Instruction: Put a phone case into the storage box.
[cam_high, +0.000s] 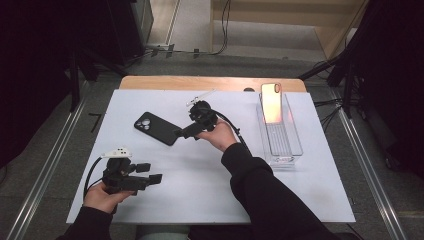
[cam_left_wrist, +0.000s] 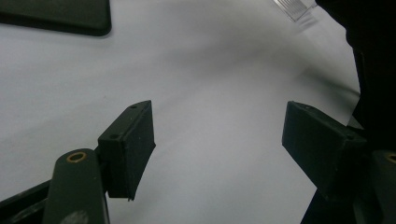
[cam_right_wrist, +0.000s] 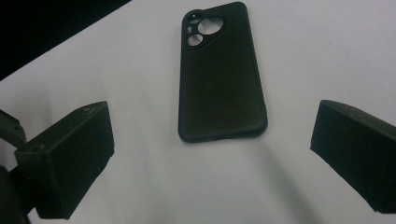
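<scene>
A black phone case (cam_high: 157, 128) lies flat, camera cut-outs up, on the white table cover (cam_high: 150, 105). My right gripper (cam_high: 178, 133) is held just to its right, pointing at it, almost touching its near end. In the right gripper view the case (cam_right_wrist: 219, 74) lies ahead, and the right gripper (cam_right_wrist: 212, 156) stands open with a jaw on each side of the case's near end. My left gripper (cam_high: 151, 173) rests near the front left of the table, open. In its own view the left gripper (cam_left_wrist: 219, 135) has bare white surface between the jaws.
A clear plastic tray (cam_high: 292, 142) stands at the right, with a phone (cam_high: 271, 101) leaning upright at its far end. The case's corner (cam_left_wrist: 60, 16), the tray's corner (cam_left_wrist: 294, 7) and a dark sleeve (cam_left_wrist: 373, 56) show in the left gripper view.
</scene>
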